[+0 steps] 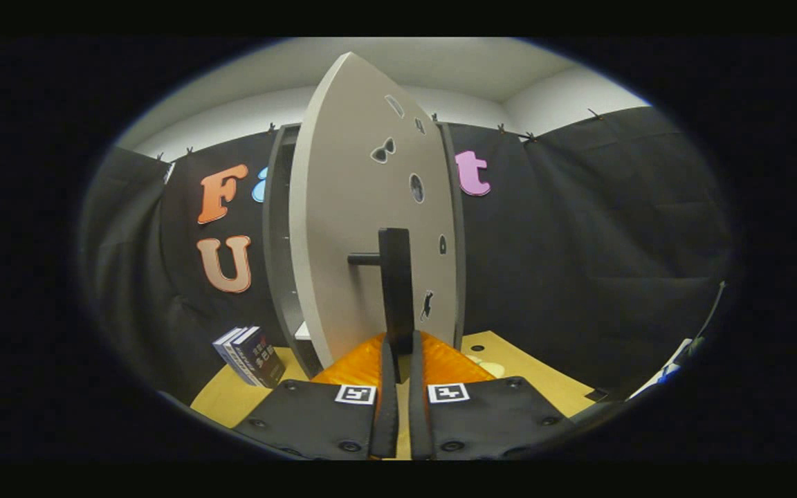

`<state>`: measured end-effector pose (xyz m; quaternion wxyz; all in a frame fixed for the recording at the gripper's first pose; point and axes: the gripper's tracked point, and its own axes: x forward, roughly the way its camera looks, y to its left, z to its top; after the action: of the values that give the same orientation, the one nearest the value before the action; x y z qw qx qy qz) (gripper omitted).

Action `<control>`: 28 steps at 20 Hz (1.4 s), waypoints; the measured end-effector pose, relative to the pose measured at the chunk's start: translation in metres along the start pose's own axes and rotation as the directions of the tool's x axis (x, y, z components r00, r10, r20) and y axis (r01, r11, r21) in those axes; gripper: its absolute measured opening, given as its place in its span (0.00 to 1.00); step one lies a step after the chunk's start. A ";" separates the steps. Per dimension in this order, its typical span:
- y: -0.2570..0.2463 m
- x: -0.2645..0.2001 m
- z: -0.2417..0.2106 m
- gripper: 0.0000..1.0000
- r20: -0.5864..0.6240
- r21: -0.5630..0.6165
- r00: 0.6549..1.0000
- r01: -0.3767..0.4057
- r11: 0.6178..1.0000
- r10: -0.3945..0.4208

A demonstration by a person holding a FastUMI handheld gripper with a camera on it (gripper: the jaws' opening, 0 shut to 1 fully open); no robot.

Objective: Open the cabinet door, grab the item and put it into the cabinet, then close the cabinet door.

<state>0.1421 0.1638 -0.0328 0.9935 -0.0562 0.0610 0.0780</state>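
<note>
A grey cabinet door (357, 228) with small stickers stands partly swung out, edge-on toward me, and its dark frame (275, 242) shows behind it on the left. A black bar handle (396, 283) sticks out from the door on a short stub. My gripper (398, 349) is shut on the lower end of that handle, one finger on each side. Two dark books (250, 356) stand on the yellow table (222, 401) to the left of the cabinet.
Black cloth walls close the booth behind and to the right. A pale flat object (485, 365) lies on the table right of the fingers, and cables (675, 360) hang at the table's far right edge.
</note>
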 end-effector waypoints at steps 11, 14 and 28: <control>-0.039 -0.010 0.002 0.12 0.001 0.047 0.994 0.113 0.992 -0.114; -0.052 -0.015 0.002 0.11 0.000 0.057 0.987 0.158 0.986 -0.158; -0.060 -0.023 -0.005 0.10 0.057 0.064 0.956 0.285 0.956 -0.289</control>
<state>0.1287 0.1007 -0.0283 0.9969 -0.0344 0.0218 -0.0671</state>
